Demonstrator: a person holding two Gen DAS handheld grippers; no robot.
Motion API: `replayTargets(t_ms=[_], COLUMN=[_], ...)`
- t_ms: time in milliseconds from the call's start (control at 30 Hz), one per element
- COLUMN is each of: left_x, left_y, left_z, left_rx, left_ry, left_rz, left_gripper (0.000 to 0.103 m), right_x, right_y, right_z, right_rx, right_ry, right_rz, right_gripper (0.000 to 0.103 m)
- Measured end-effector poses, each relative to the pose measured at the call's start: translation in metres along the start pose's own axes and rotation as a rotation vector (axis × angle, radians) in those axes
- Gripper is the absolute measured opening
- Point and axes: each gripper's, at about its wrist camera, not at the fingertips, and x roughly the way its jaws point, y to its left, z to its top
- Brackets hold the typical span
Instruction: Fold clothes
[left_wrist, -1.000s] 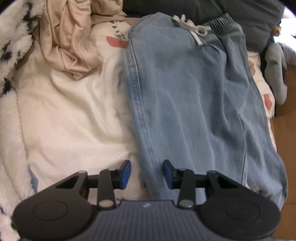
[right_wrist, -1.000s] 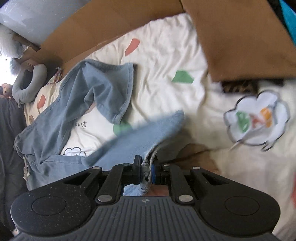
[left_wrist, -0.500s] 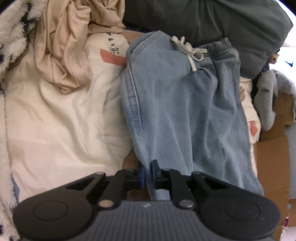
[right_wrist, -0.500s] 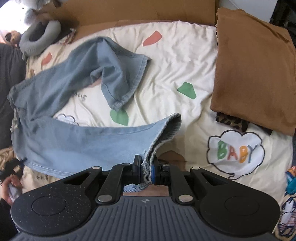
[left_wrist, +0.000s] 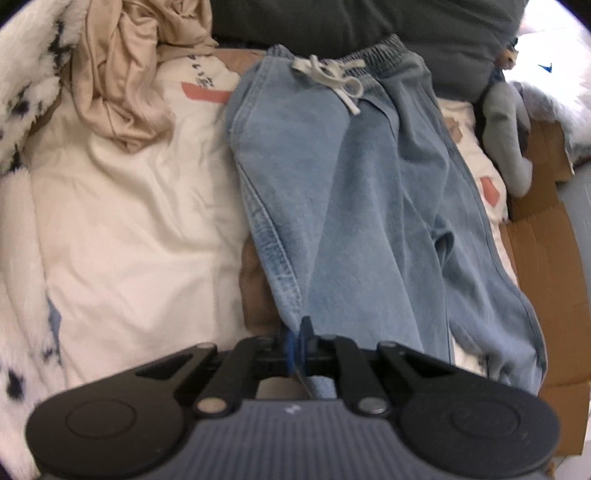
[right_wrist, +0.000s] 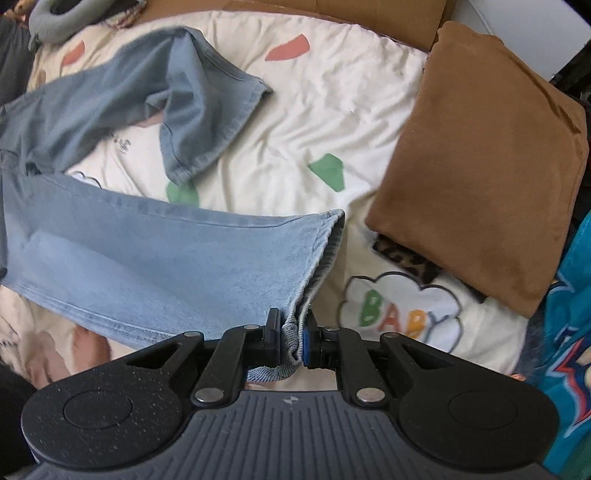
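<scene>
Jeans (left_wrist: 362, 206): lying across a cream printed sheet (right_wrist: 314, 122), waistband toward upper frame.
Left gripper (left_wrist: 299, 341): pinching the jeans' side seam, lower centre.
Right gripper (right_wrist: 291, 338): clamping one leg's hem (other leg is lying crumpled, upper left).

My feeds show soft, even indoor light with faint shadows. Daylight blows out the upper right corner of the left view. Fisheye bending curves both frames' edges, corners go black, and the pale blue denim trousers (left_wrist: 369, 206) look slightly motion-blurred.
</scene>
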Motion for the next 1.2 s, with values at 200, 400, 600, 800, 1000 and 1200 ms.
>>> replayTargets(t_ms=[200, 400, 600, 800, 1000, 1200], left_x=[-0.005, -0.018, -0.045, -0.047, -0.033, -0.007], left_y=[-0.012, -0.022, -0.026, -0.037, -0.056, -0.073], left_z=[-0.012, -0.003, 0.024, 0.06, 0.095, 0.122], left_rx=[0.056, 0.136, 0.218, 0.291, 0.337, 0.395], left_ry=[0.036, 0.054, -0.012, -0.055, -0.09, -0.119], left_rz=[-0.009, 0.066, 0.132, 0.196, 0.221, 0.233], left_gripper=[0.003, 0.013, 0.034, 0.049, 0.054, 0.058], right_x=[0.014, 0.039, 0.08, 0.094, 0.093, 0.089], right_y=[-0.023, -0.045, -0.066, -0.093, -0.096, -0.09], right_z=[0.001, -0.008, -0.049, -0.08, -0.086, -0.082], right_rx=[0.005, 0.048, 0.146, 0.269, 0.342, 0.358], right_ry=[0.038, 0.06, 0.068, 0.012, -0.091, -0.174], right_rz=[0.006, 0.023, 0.035, 0.081, 0.14, 0.176], right_gripper=[0.009, 0.014, 0.018, 0.019, 0.02, 0.037])
